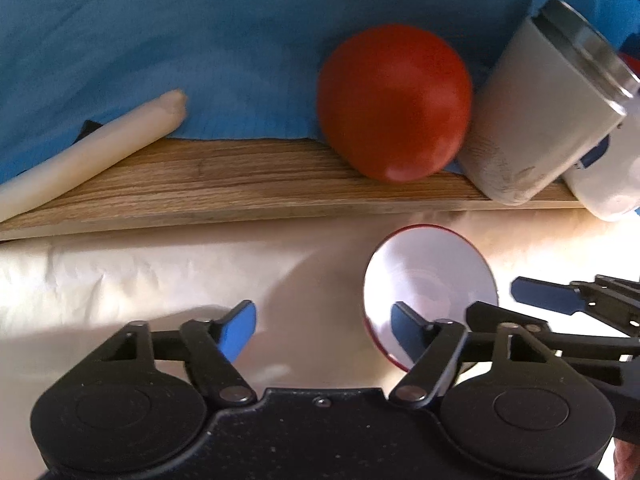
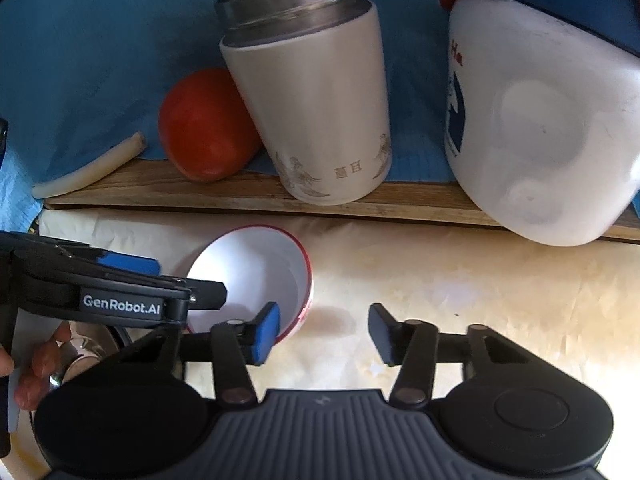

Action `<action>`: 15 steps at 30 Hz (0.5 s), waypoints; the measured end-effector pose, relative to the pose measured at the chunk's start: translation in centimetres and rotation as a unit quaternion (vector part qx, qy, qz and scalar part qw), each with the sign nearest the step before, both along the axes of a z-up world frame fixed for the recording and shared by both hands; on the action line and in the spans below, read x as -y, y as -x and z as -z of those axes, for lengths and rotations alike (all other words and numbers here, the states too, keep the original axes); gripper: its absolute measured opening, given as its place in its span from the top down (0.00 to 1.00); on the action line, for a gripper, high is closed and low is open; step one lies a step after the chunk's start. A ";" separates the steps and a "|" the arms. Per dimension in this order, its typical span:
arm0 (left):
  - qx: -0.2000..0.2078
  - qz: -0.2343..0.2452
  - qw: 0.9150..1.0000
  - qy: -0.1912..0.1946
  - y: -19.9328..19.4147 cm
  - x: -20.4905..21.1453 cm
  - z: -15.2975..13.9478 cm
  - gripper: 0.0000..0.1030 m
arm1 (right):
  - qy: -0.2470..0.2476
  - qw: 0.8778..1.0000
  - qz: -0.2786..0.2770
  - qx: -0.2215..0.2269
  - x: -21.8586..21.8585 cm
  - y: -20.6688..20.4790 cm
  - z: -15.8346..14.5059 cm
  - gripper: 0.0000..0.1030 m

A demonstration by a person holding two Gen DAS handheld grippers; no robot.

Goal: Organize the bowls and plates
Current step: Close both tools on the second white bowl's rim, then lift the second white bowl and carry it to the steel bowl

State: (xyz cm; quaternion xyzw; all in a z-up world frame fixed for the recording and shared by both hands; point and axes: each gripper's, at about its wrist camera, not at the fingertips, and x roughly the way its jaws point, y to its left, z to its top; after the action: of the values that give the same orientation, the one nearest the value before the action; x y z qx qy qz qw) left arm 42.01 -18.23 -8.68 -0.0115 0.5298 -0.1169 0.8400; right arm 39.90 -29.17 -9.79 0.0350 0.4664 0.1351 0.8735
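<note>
Your left gripper [image 1: 320, 330] and right gripper [image 2: 325, 334] are both spread wide w/ nothing between the fingers. The red-rimmed white bowl [image 2: 256, 276] sits on the cream-covered surface [image 2: 460, 300], center-left in the right wrist view (lower right in the left one), just below the wooden ledge [image 2: 248, 194] w/ the tomato [image 2: 204, 126] and steel-rimmed cup [image 2: 316, 100].
</note>
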 end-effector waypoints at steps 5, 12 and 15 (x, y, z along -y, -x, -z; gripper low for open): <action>-0.016 0.015 0.999 0.027 -0.3 0.3 0.2 0.63 | -0.016 1.000 0.000 -0.005 -0.1 -0.3 0.0 0.69; -0.022 0.025 0.998 0.049 -0.5 0.7 0.4 0.84 | -0.035 0.999 -0.003 -0.012 -0.3 -0.6 -0.1 0.85; -0.022 0.025 0.998 0.051 -0.6 0.8 0.3 0.88 | -0.036 0.999 -0.002 -0.014 -0.3 -0.6 -0.1 0.85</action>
State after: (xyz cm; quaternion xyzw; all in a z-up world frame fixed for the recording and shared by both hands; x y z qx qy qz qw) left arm 42.60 -19.01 -9.02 -0.0439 0.5420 -0.1641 0.8230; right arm 40.54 -28.92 -9.71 0.0678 0.4736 0.1531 0.8647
